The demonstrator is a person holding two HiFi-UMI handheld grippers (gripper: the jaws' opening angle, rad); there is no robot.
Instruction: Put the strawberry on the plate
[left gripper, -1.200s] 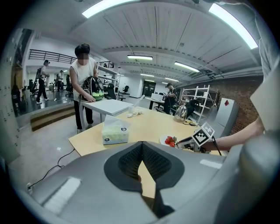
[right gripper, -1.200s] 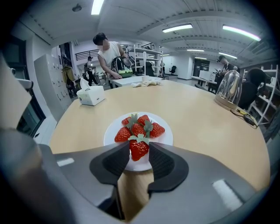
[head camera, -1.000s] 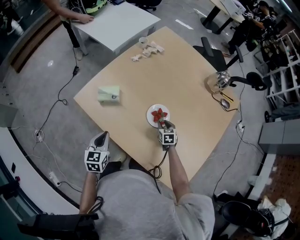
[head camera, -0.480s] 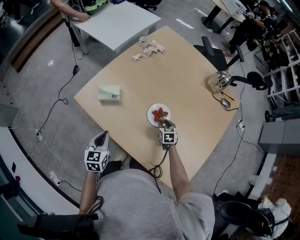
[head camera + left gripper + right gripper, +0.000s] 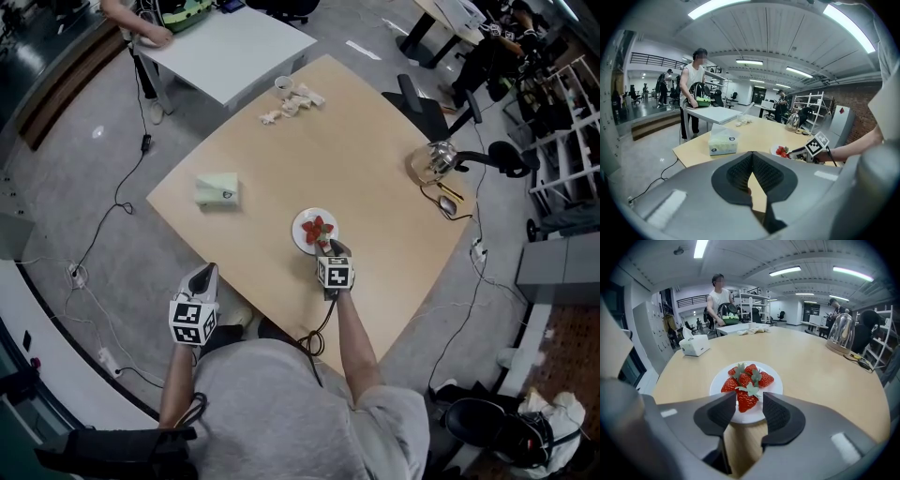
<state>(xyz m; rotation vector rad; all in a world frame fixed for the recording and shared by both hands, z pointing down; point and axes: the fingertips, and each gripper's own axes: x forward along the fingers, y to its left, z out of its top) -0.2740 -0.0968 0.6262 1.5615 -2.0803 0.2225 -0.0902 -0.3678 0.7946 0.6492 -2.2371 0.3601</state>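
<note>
A white plate (image 5: 718,380) holds several red strawberries with green leaves. The nearest strawberry (image 5: 746,401) lies on the plate's near side, between the jaws of my right gripper (image 5: 749,398). Those jaws are opening, and a thin gap shows beside the berry. From the head view, the right gripper (image 5: 328,247) sits at the near edge of the plate (image 5: 301,220) on the wooden table (image 5: 375,169). My left gripper (image 5: 202,277) hangs off the table's near-left edge with nothing in it. Its pads (image 5: 740,171) meet at the tips.
A green tissue box (image 5: 217,188) lies to the left on the table. A glass dome (image 5: 436,161) and small items (image 5: 450,202) stand at the right edge, with crumpled white bits (image 5: 295,101) at the far end. Behind is a white table (image 5: 225,47) with a person's hand (image 5: 150,37).
Both grippers stay where they were, the right one at the plate's near edge. Only the head view has shifted a little.
</note>
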